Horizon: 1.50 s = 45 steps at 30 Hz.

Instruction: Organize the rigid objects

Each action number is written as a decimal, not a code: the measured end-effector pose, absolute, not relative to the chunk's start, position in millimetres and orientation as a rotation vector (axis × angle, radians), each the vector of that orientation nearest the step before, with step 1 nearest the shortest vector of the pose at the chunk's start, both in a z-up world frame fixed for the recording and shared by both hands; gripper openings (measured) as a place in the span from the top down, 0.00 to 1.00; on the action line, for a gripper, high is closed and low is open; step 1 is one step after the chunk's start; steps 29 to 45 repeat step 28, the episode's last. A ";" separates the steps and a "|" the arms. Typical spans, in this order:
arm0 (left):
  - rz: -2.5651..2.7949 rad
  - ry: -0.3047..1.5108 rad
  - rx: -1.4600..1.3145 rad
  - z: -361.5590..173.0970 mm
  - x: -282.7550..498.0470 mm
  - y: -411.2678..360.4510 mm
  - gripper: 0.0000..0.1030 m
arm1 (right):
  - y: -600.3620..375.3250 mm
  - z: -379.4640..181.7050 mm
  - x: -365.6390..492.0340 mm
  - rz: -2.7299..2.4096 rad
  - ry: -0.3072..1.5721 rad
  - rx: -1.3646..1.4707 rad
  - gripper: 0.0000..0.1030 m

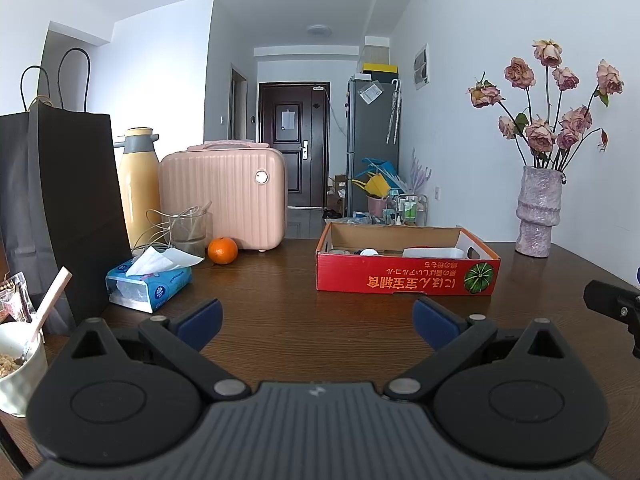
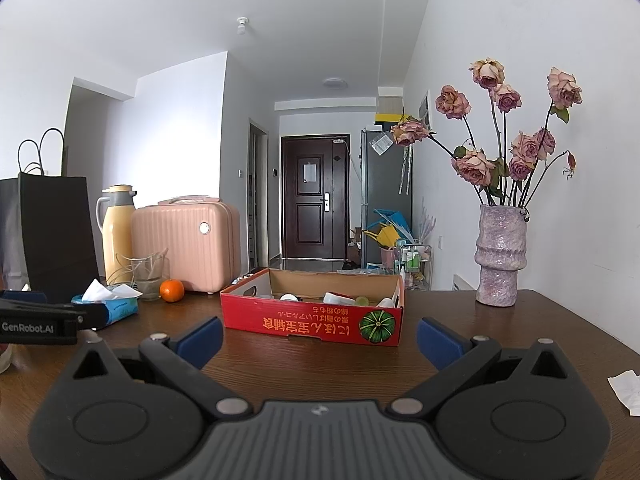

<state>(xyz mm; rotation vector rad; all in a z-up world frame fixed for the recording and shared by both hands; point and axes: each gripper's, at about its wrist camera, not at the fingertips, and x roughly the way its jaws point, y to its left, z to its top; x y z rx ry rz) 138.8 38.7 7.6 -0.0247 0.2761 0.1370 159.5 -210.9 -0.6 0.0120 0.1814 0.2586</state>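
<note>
The dark wooden surface (image 2: 312,364) stretches ahead of me, and on it the red cardboard box (image 2: 312,320) lies straight in front, its long side running crosswise to my reach. It sits nearly centred before my right tongs (image 2: 318,340) and off to the right of my left tongs (image 1: 316,320), so I judge the right the nearer. Both tongs are spread wide, holding nothing. Inside the box, half hidden by its wall, small white items (image 2: 340,298) show; I cannot tell what they are.
</note>
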 end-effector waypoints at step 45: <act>0.137 0.282 -0.020 5.4 140.8 42.2 0.00 | -209.9 -1.3 159.7 0.259 0.186 0.008 0.00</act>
